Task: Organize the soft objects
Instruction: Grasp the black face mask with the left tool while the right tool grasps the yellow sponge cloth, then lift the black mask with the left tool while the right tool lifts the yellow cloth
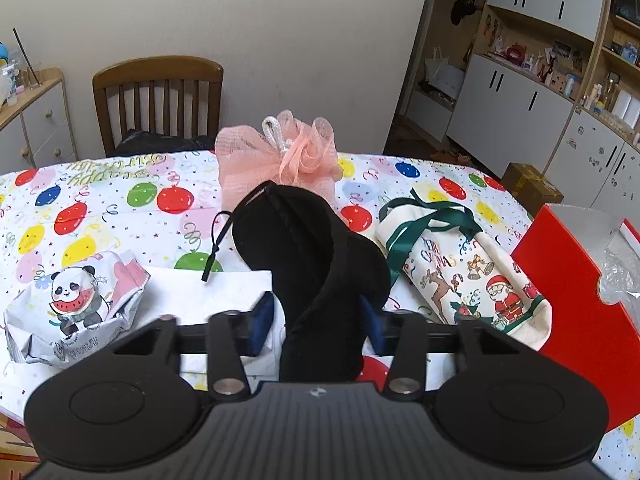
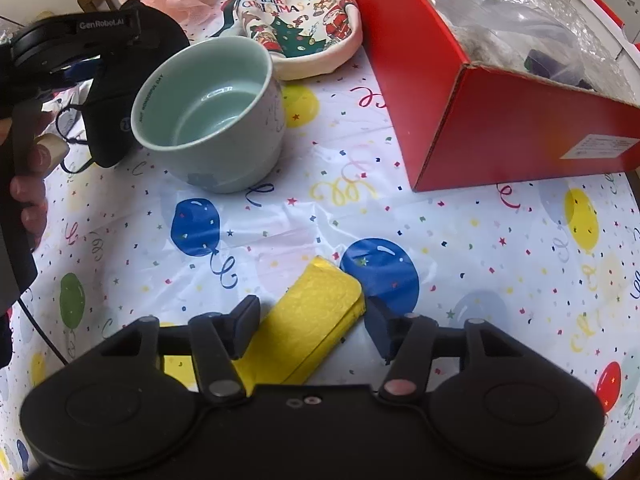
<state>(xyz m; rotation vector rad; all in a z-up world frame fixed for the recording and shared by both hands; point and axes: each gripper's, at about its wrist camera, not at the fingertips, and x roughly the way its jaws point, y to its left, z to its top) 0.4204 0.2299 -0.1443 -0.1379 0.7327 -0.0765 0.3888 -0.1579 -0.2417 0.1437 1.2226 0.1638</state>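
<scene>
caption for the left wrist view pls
Left gripper with its fingers around a black eye mask, pink bath pouf behind on the balloon-print tablecloth.

The black padded cloth eye mask looks matt and soft. The pink mesh bath puff is gauzy netting. The glossy plastic balloon-print tablecloth shines and creases. The pale green glazed ceramic cup gleams smooth. The yellow folded cloth looks rough-textured. The red cardboard box is matt.
</scene>
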